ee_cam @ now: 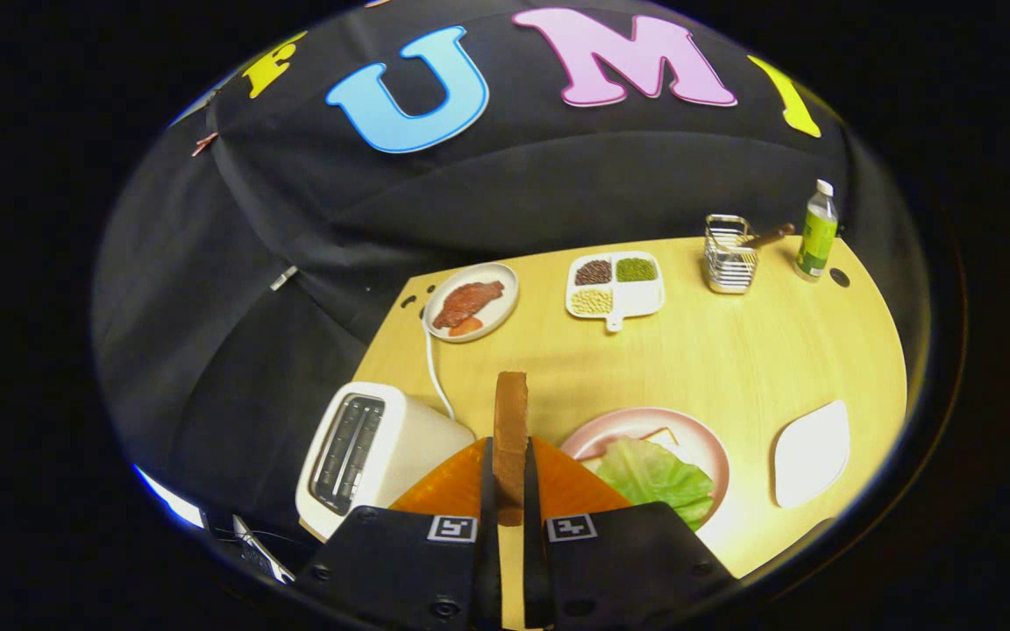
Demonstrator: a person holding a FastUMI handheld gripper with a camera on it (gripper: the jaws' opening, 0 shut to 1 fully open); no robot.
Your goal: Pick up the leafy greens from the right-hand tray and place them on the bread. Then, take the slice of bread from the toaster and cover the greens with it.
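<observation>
Fingers (509, 504) closed on the bread slice (510, 429), both pressing its faces; slice held upright, edge-on, above the desk (733, 350). Toaster (365, 451) just left of the fingers, slots empty. Pink plate (698, 434) just right of the fingers carries the greens (650, 473), which lie on a bread slice, a corner of it (661, 434) showing. White tray (812, 451) further right, bare. Beyond: meat plate (472, 301), divided dish (615, 285), wire rack (727, 254), bottle (816, 230).
</observation>
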